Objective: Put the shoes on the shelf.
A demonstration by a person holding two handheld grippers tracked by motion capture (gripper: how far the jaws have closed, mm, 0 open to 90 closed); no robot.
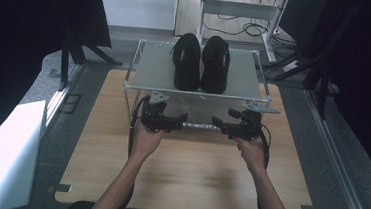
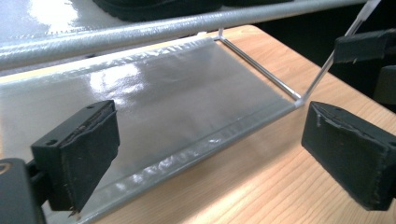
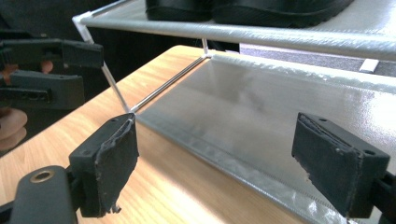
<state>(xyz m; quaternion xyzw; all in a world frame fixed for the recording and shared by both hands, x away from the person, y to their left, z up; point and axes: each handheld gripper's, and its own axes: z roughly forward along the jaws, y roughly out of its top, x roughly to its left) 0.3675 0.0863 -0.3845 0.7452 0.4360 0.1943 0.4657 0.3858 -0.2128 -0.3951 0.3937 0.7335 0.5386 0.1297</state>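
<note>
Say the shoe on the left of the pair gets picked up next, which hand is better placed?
Left, probably. The left claw stands open at the lower shelf's front bar, almost straight below that left shoe; the right claw, open too, sits below the other shoe.

Two shoes (image 1: 201, 61) side by side on rack's (image 1: 148, 71) top shelf, on table (image 1: 193, 170).

Both forearms are bare, without sleeves, and each hand carries a black gripper, the left gripper (image 1: 184, 122) and right gripper (image 1: 215, 125), with blocky, worn-edged rubber pads (image 2: 79, 154), a grey three-cornered top plate and a trailing black cable.
</note>
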